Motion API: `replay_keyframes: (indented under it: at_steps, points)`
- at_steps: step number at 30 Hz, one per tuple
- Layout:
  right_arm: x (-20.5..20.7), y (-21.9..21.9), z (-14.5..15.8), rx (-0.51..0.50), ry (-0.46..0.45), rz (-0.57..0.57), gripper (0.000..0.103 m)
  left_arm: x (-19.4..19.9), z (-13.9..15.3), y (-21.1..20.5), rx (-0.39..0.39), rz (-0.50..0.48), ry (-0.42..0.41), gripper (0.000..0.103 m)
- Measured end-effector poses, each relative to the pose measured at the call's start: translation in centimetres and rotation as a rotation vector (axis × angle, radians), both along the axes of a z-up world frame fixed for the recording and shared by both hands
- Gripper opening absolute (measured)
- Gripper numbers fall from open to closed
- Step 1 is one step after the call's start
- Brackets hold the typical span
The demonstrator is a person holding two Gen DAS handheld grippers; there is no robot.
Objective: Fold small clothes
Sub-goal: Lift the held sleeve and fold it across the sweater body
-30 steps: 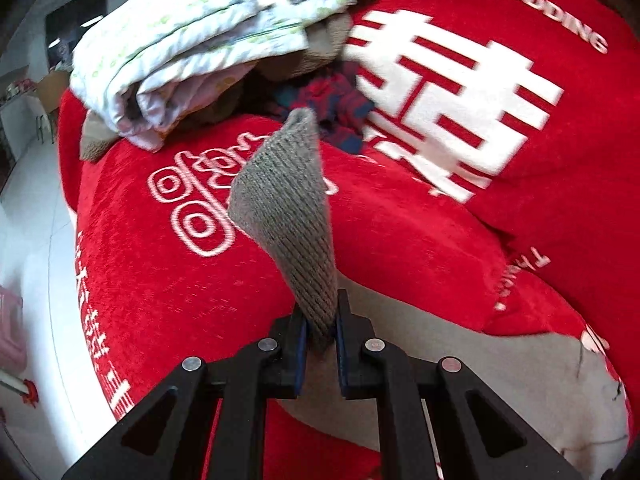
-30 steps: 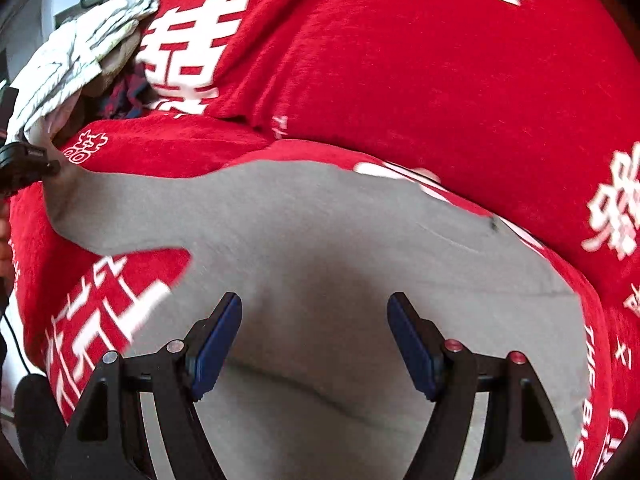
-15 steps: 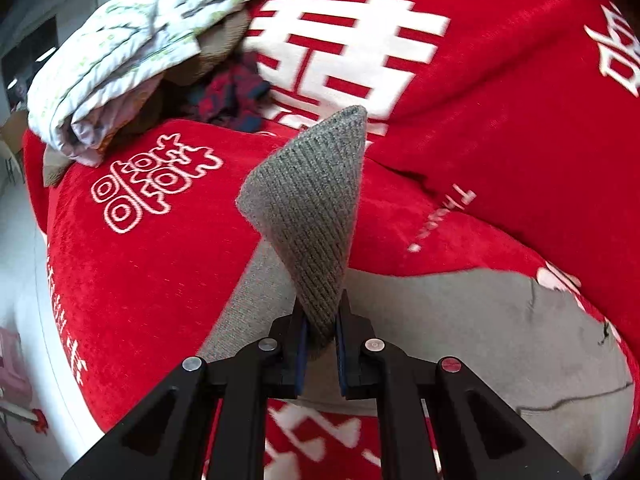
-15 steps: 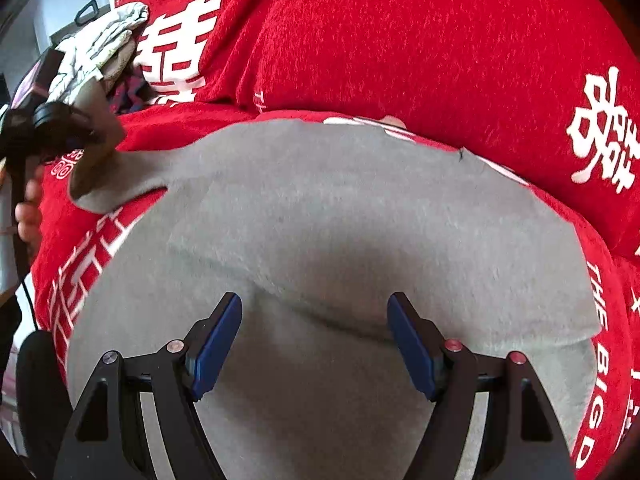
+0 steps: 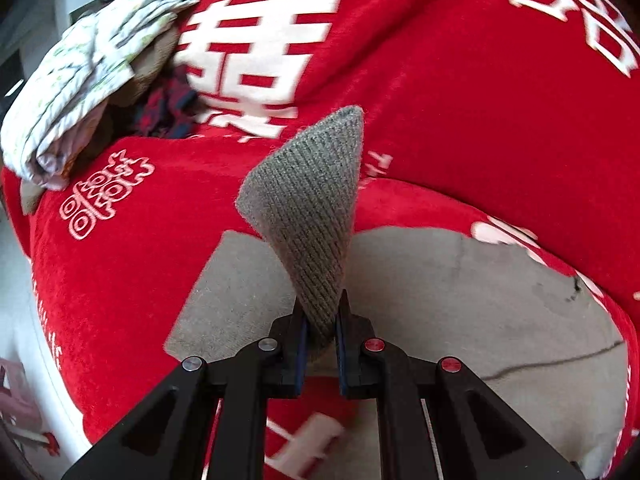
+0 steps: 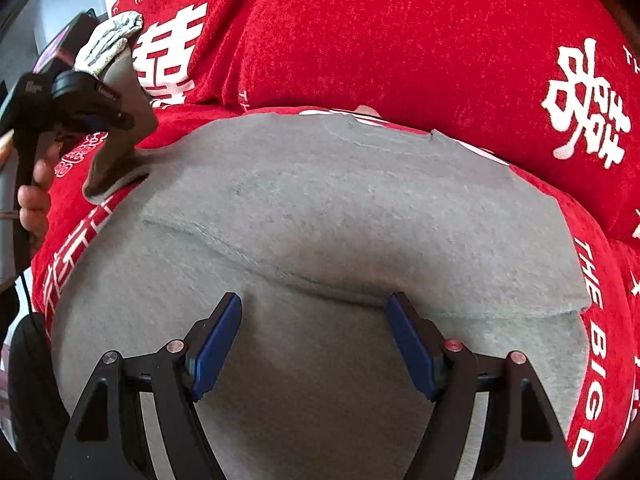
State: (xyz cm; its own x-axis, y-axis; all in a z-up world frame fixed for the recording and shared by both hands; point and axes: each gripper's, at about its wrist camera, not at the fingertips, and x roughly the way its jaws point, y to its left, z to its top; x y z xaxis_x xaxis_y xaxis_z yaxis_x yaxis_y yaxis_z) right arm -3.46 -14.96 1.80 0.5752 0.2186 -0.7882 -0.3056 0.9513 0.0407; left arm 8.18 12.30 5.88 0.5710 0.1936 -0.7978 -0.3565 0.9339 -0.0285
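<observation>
A grey knit garment (image 6: 340, 216) lies spread on the red sofa cover (image 6: 400, 40); it also shows in the left wrist view (image 5: 460, 280). My left gripper (image 5: 320, 332) is shut on the garment's ribbed cuff (image 5: 308, 208), which stands up between the fingers over the garment's left part. In the right wrist view the left gripper (image 6: 120, 120) holds that sleeve end lifted at the far left. My right gripper (image 6: 316, 344) is open and empty, low over the garment's near part, with a fold line just ahead of it.
A pile of other clothes (image 5: 92, 80), with a white patterned piece on top, sits at the sofa's back left, also seen in the right wrist view (image 6: 108, 40). The sofa backrest (image 5: 480, 60) rises behind the garment. The floor (image 5: 16, 300) lies to the left.
My left gripper has carried the cuff to the right, over the garment's body. The right gripper stays open and now sees more of the garment.
</observation>
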Motion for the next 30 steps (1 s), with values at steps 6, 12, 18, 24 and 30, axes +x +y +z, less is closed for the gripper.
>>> replay_keyframes:
  at_steps: [6,12,18,24,30]
  points:
    - [-1.0,-1.2,-0.4,-0.015,-0.025,-0.017,0.078,0.2,0.1,-5.6,0.020,-0.087,0.013,0.013]
    - [-0.8,-4.3,-0.2,-0.011,-0.026,-0.142,0.078,-0.1,1.0,-10.8,0.048,-0.162,0.007,0.013]
    - [-1.2,-7.3,-0.2,0.038,-0.024,-0.182,0.078,0.0,1.9,-15.0,0.063,-0.215,0.006,0.013]
    - [-1.5,-8.0,-0.1,0.047,-0.027,-0.172,0.078,-0.2,2.3,-18.8,0.080,-0.263,0.003,0.013]
    - [-1.8,-9.0,-0.3,0.077,-0.036,-0.174,0.078,-0.7,2.6,-22.6,0.125,-0.320,-0.002,0.013]
